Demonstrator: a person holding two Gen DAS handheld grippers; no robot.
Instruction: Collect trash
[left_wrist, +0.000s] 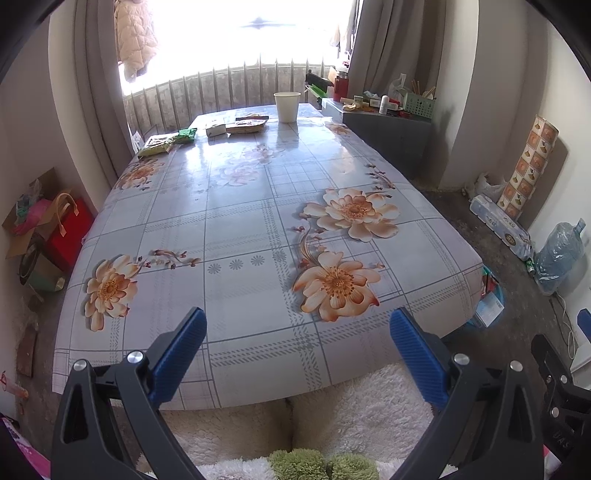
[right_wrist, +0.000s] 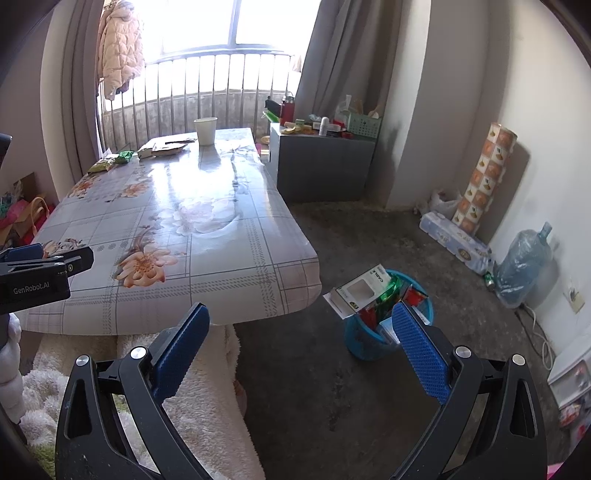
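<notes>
Both claws hang spread wide and empty at the near edge of the worktop (left_wrist: 258, 229). The remaining trash, a row of wrappers (left_wrist: 207, 131) beside a paper cup (left_wrist: 287, 106), lies at the far end, well apart from the left claw (left_wrist: 297, 332) and running left to right. Only the right claw's (right_wrist: 299, 325) view shows the blue bin (right_wrist: 388, 332) on the floor, near right, already stuffed. The left claw looks better placed for the reach.
</notes>
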